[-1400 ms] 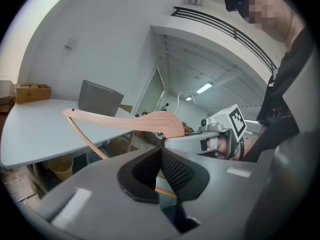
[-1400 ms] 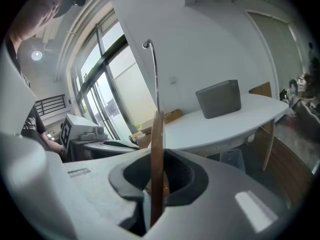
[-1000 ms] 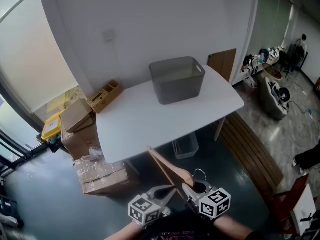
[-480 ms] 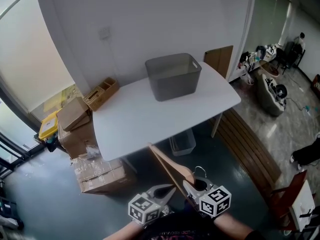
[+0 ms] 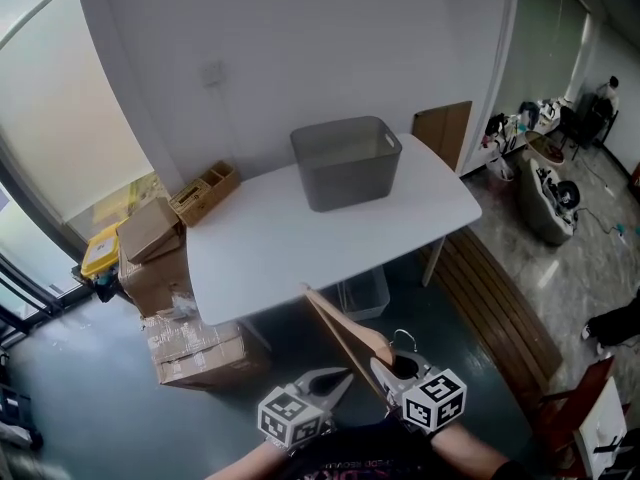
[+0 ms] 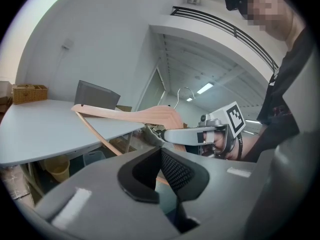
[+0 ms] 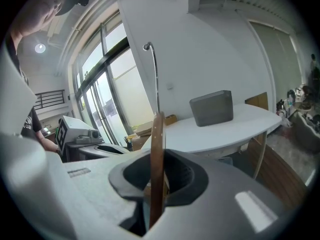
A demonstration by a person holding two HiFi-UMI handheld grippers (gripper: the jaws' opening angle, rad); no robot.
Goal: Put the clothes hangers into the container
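Clothes hanger (image 5: 345, 333), flat pale wood w/ a thin wire hook, stays pinched edge-on in our right gripper (image 5: 395, 373). The left gripper (image 5: 335, 380), just beside it, is closed on nothing. Over the past sec. the hanger's far tip has crept up to the smooth white table (image 5: 300, 248) edge, so approach looks underway. The grey matt container (image 5: 345, 163), boxy and slot-handled, sits well ahead.

1 wooden hanger (image 5: 355, 336), 1 grey container (image 5: 345, 168), 1 white table (image 5: 300, 243)
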